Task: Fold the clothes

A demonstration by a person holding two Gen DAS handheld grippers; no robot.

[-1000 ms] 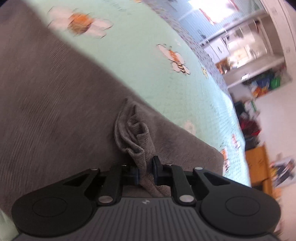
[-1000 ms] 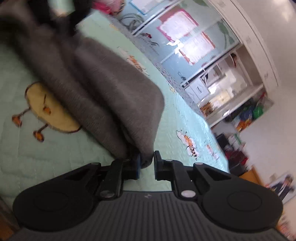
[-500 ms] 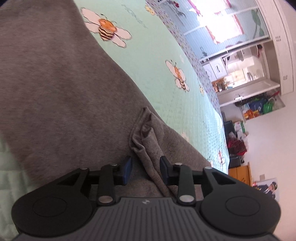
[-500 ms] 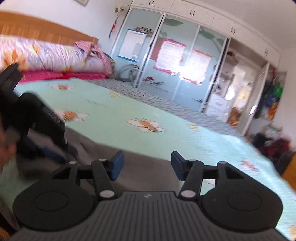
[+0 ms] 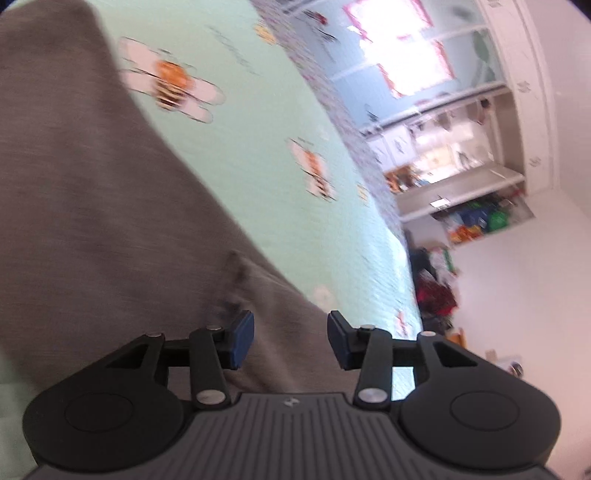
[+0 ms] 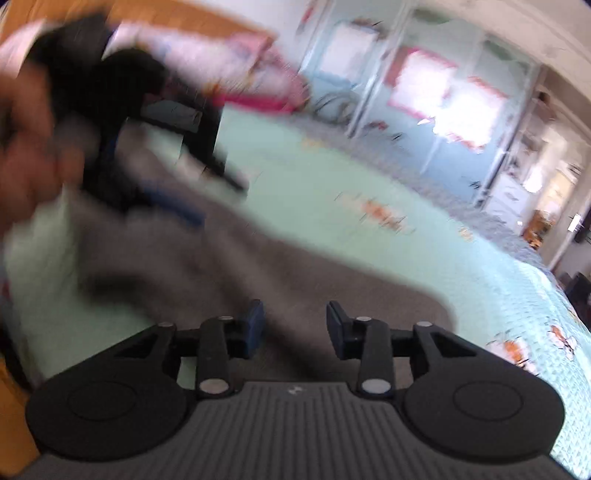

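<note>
Grey garment (image 5: 110, 221) is spread flat on mint bedspread (image 5: 258, 155). Left gripper (image 5: 291, 341) is held with jaws apart above it, nothing clamped; right gripper (image 6: 294, 330) likewise spread, empty.

Grey garment (image 5: 92, 206): soft knit cloth, matt, faintly ribbed. Bedspread (image 5: 266, 177): quilted cloth, mint green, matt, printed bees. Left gripper (image 5: 291, 341): matt black plastic, ribbed body, blue rubbery-looking pads (image 5: 243, 338), shiny metal pivot pins. Right gripper (image 6: 294, 328): same matt black plastic, blue pads, metal pins. Headboard (image 6: 207, 22): wood, blurred. Wardrobe doors (image 6: 424, 96): glossy, reflective.
</note>
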